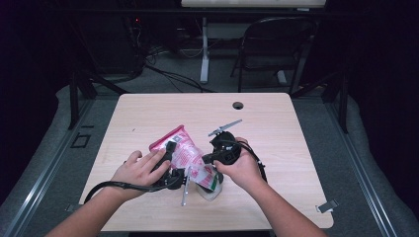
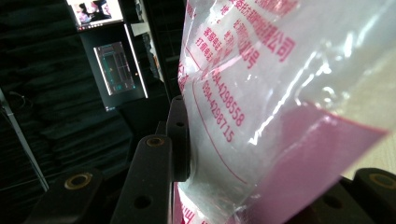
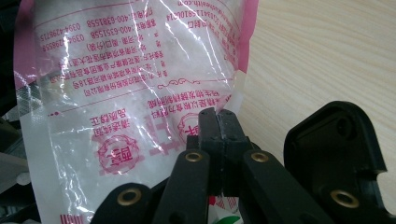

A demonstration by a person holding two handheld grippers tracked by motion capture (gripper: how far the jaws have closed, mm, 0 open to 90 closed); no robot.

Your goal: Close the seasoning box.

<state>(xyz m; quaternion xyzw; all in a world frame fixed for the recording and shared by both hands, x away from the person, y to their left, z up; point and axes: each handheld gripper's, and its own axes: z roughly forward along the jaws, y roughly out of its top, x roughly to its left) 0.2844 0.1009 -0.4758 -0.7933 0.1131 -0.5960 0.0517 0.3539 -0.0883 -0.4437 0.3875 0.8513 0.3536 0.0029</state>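
Note:
A clear plastic bag (image 1: 185, 150) with pink edges and red printing is held just above the wooden table (image 1: 276, 128) between the two hands. My left gripper (image 1: 170, 148) holds its upper left part. In the left gripper view the bag (image 2: 280, 93) runs between the jaws and one black pad (image 2: 181, 140) presses its side, so my left gripper (image 2: 275, 158) is shut on it. My right gripper (image 1: 210, 158) holds the bag from the right. In the right gripper view its two fingertips (image 3: 218, 121) meet, pinching the lower edge of the bag (image 3: 121, 93).
The table has a round cable hole (image 1: 238, 105) near its far edge and a small metal clip (image 1: 327, 206) at the near right corner. A folding chair (image 1: 276, 44) and a desk leg (image 1: 204, 49) stand beyond. Lit screens (image 2: 119, 70) glow in the dark background.

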